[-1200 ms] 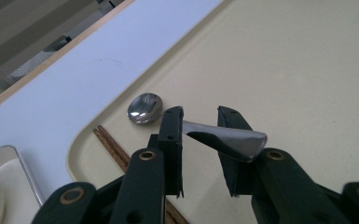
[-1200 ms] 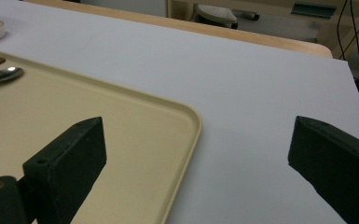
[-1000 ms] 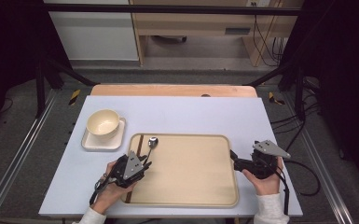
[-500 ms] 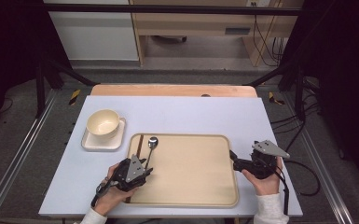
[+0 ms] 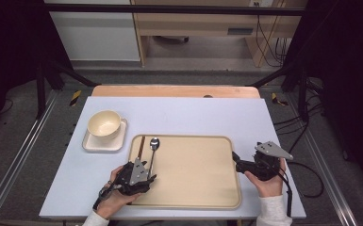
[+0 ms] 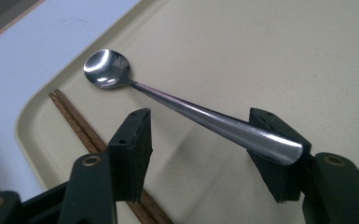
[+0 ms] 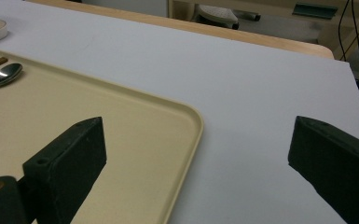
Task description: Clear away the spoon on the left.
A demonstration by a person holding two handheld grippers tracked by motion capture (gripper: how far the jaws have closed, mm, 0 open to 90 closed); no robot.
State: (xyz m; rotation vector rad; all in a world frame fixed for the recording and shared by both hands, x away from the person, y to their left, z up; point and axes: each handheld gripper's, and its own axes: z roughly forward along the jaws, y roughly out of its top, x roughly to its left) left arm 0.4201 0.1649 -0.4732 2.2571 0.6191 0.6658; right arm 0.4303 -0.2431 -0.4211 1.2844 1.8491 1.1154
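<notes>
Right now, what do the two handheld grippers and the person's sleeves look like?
Both are black. The left gripper and right gripper each carry a grey three-cornered plate on top and trail a black cable. Their jaws are blocky, matte dark pads with small round holes, on arms with brass-coloured pivots. The person wears white sleeves.

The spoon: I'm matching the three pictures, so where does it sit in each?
High view: spoon at the tray's left end, beside the chopsticks.
Left gripper view: spoon in the centre, handle towards the right-hand jaw.
Right gripper view: its bowl at the left edge.
Shared landmark: the tray.
</notes>
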